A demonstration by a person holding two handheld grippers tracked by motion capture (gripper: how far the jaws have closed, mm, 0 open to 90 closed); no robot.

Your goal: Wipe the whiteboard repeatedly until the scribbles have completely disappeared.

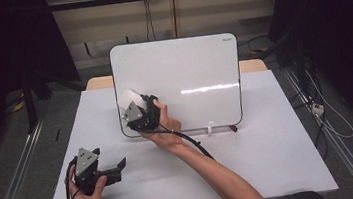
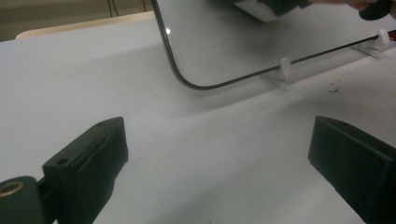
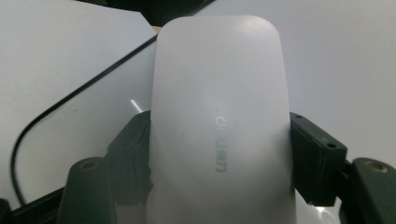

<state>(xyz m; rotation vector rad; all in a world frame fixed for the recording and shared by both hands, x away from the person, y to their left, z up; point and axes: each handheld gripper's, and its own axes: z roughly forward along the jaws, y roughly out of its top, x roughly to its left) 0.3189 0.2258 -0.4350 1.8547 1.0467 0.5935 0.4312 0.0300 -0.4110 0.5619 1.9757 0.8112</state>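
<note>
White eraser [image 3: 219,140] clenched lengthwise in right gripper [image 1: 138,111] against whiteboard's [image 1: 186,68] lower-left corner; left gripper [image 1: 102,163] released, idle on tabletop [image 1: 272,159] below that corner.

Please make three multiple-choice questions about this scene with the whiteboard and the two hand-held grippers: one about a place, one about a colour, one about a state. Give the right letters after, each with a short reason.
1. Where on the whiteboard is the eraser held?
A. near its lower left corner
B. at its top right corner
C. flat on the table, far from it

2. What colour is the eraser's casing?
A. red
B. white
C. dark blue

3. How do the jaws of the left gripper stand?
A. shut on the eraser
B. shut on a pen
C. open, with nothing between them

Answers:
1 A: in the high view the right gripper holds the eraser against the board's lower left part.
2 B: the right gripper view shows a white casing clamped between the black jaws.
3 C: the left gripper view shows its jaws wide apart over the bare table.
</note>
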